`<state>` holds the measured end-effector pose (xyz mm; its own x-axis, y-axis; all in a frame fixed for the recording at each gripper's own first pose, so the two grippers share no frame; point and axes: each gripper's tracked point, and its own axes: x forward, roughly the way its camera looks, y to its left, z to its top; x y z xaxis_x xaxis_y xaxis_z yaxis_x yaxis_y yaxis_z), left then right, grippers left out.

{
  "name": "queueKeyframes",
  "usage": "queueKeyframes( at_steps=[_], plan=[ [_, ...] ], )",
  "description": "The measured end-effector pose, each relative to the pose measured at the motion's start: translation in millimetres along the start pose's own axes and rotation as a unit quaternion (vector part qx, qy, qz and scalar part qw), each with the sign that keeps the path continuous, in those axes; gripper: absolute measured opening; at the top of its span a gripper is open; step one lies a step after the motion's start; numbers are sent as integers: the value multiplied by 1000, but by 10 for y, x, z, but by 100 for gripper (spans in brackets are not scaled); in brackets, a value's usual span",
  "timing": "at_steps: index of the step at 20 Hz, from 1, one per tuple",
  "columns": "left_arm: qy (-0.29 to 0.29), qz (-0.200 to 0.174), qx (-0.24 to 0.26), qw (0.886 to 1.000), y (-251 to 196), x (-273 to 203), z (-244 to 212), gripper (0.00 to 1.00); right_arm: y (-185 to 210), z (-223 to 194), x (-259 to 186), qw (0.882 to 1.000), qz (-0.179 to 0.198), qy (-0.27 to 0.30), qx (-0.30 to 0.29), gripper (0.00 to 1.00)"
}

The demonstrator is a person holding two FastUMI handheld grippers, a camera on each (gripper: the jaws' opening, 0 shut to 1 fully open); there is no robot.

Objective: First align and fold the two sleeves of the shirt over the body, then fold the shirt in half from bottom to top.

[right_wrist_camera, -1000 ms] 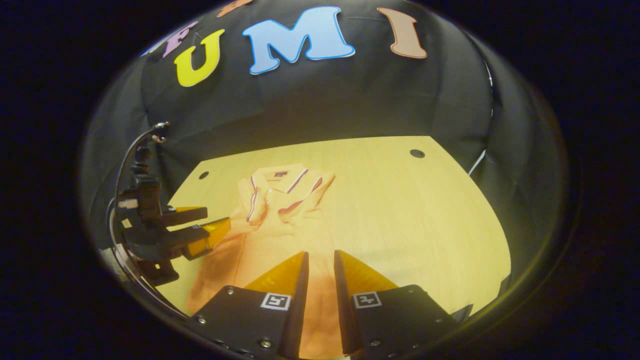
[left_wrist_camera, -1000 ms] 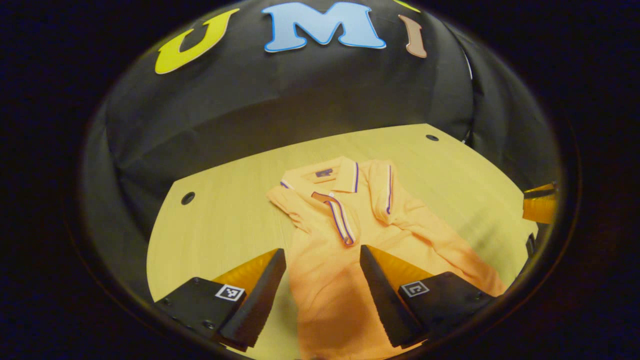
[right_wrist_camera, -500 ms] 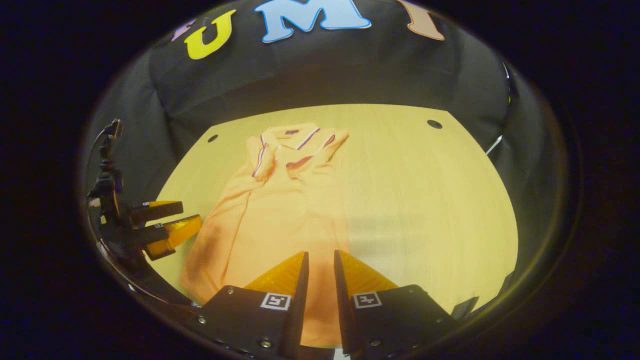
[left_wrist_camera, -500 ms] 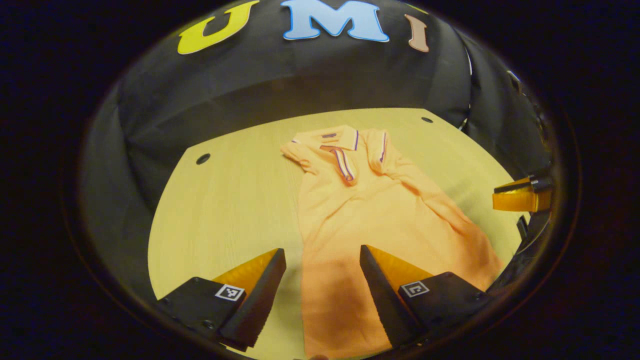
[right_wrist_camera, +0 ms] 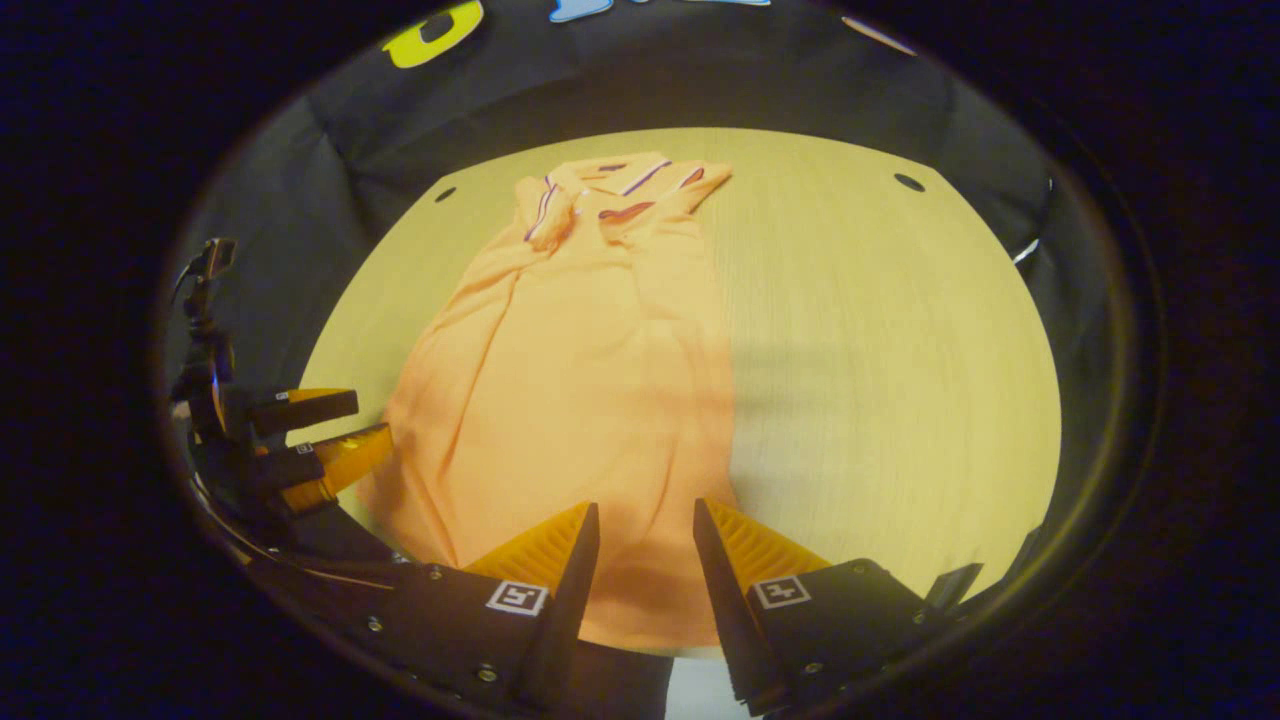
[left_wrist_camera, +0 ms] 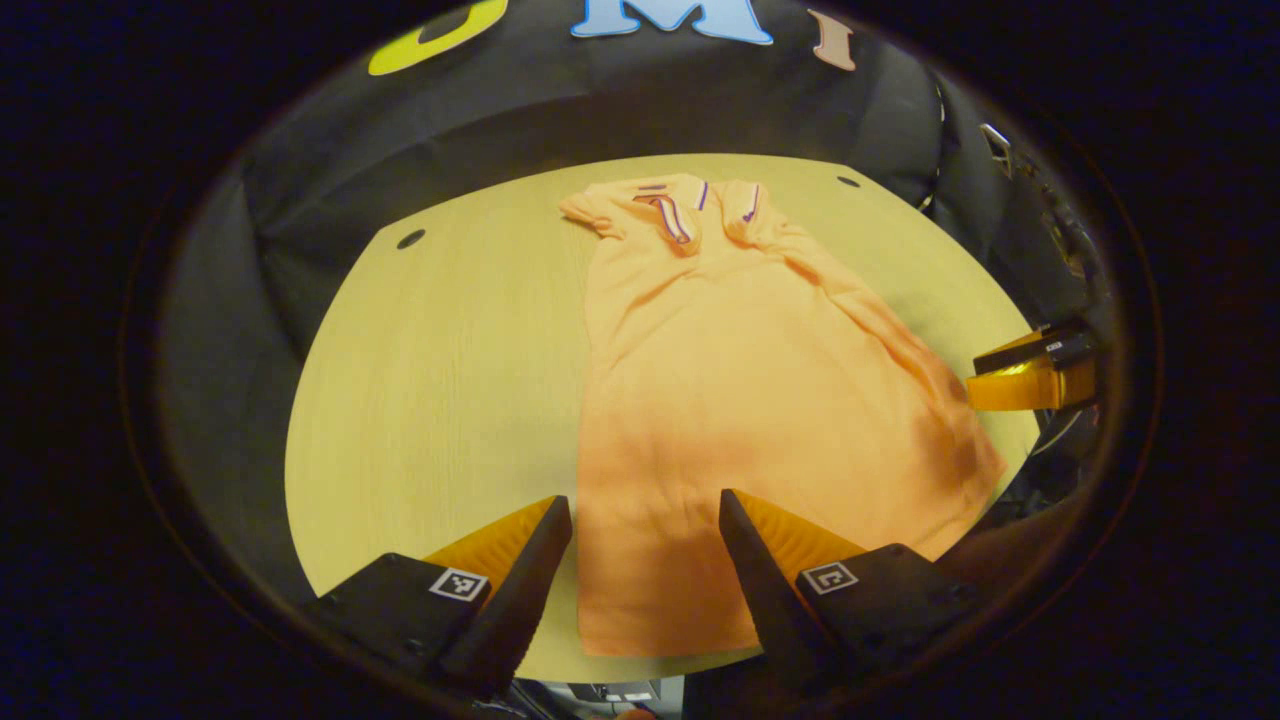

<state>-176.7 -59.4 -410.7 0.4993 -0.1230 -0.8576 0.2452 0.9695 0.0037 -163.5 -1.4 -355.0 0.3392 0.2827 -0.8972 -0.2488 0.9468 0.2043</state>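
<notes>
An orange polo shirt [left_wrist_camera: 740,360] lies flat on the wooden table [left_wrist_camera: 440,380], collar far and hem at the near edge. Both sleeves are folded in over the body, their striped cuffs next to the collar. My left gripper [left_wrist_camera: 642,505] hovers open above the hem's left part, holding nothing. In the right gripper view the shirt [right_wrist_camera: 580,370] runs from the far collar down to my right gripper [right_wrist_camera: 645,510], which stands open over the hem's right part. The right gripper [left_wrist_camera: 1030,370] also shows off the shirt's right edge, and the left gripper [right_wrist_camera: 310,440] off its left edge.
The table [right_wrist_camera: 880,380] has small round holes at its far corners [left_wrist_camera: 410,238] [left_wrist_camera: 848,181]. Black cloth walls close in the back and sides. The table's near edge lies just under the hem.
Both grippers have drawn back from the collar end to the hem at the near edge. The right gripper's fingers have spread wider.
</notes>
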Motion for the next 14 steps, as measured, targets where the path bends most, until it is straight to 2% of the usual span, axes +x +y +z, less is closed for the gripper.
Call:
queueKeyframes(
  at_steps=[1,2,4,5,6,7,9,10,12,13,14],
  plan=[
    [9,4,3,1000,9,2,-78,98,9,-90,17,1000,-1,14,-2,60],
    [20,3,2,1000,-9,3,-160,100,50,-174,50,1000,4,30,-5,65],
    [43,4,2,999,-36,12,-330,98,43,-331,79,998,0,56,-16,81],
    [51,6,7,999,-34,-2,-400,95,15,-355,71,998,-6,60,-22,81],
    [61,8,12,998,-23,6,-459,100,-18,-382,75,997,-15,68,-28,81],
    [70,9,14,997,-25,14,-518,95,-55,-428,81,996,-25,77,-34,81],
    [83,14,17,996,-16,29,-586,100,-112,-545,100,993,-42,102,-45,81],
    [89,16,20,996,-13,47,-603,98,-111,-604,109,991,-44,114,-47,81],
    [94,11,21,995,-35,73,-604,100,-105,-682,129,989,-48,128,-56,81],
    [98,9,24,995,-45,73,-613,97,-116,-702,136,988,-53,132,-61,81],
    [99,8,25,995,-45,74,-599,95,-129,-697,133,987,-57,135,-65,75]
  ],
)
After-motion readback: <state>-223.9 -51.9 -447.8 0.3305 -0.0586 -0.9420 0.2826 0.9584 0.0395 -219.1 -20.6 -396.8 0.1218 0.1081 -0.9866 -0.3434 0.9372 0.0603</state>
